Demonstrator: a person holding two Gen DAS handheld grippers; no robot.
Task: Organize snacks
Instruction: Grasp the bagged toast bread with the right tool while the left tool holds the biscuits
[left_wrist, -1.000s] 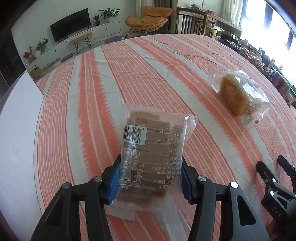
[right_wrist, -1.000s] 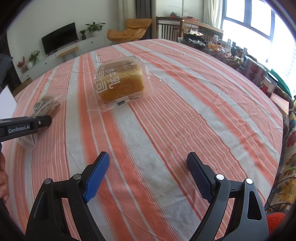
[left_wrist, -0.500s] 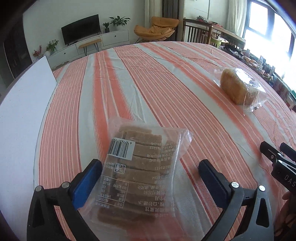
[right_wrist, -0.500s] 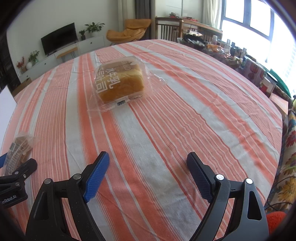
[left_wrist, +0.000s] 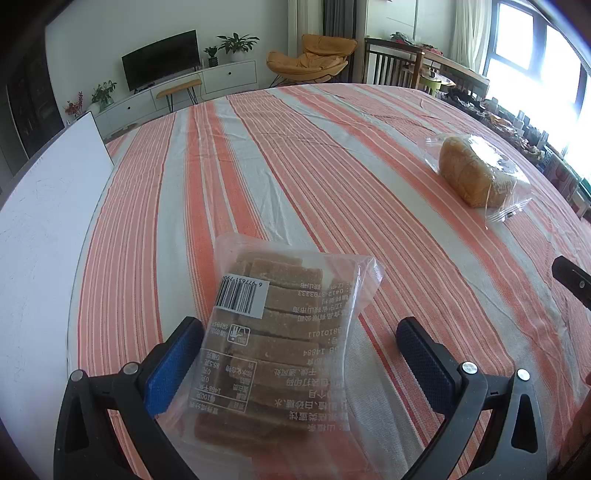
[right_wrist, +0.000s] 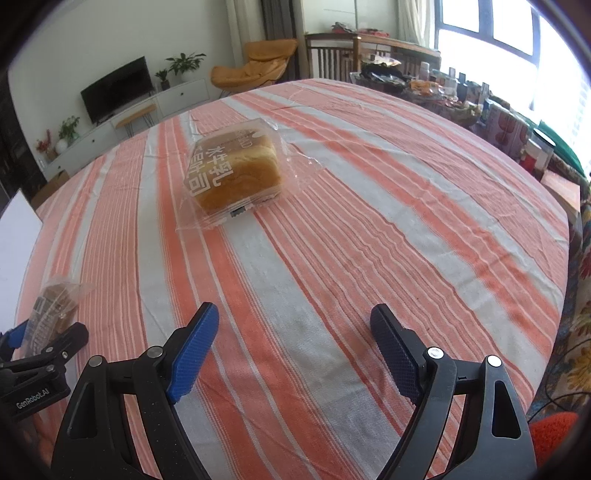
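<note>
A clear bag of brown snack bars lies on the striped tablecloth between the fingers of my left gripper, which is open and not pressing it. The same bag shows at the left edge of the right wrist view, beside the left gripper. A wrapped loaf of bread lies further off to the right; it sits ahead of my right gripper in the right wrist view. The right gripper is open and empty above the cloth.
A white board lies along the table's left side. The round table's orange-and-white striped cloth stretches ahead. Boxes and bottles crowd a side surface past the right edge. A TV, chair and plants stand beyond.
My left gripper opened and let go of the snack bar bag, then drew back a little toward me. The bag now rests on the cloth. The right gripper has not moved.
</note>
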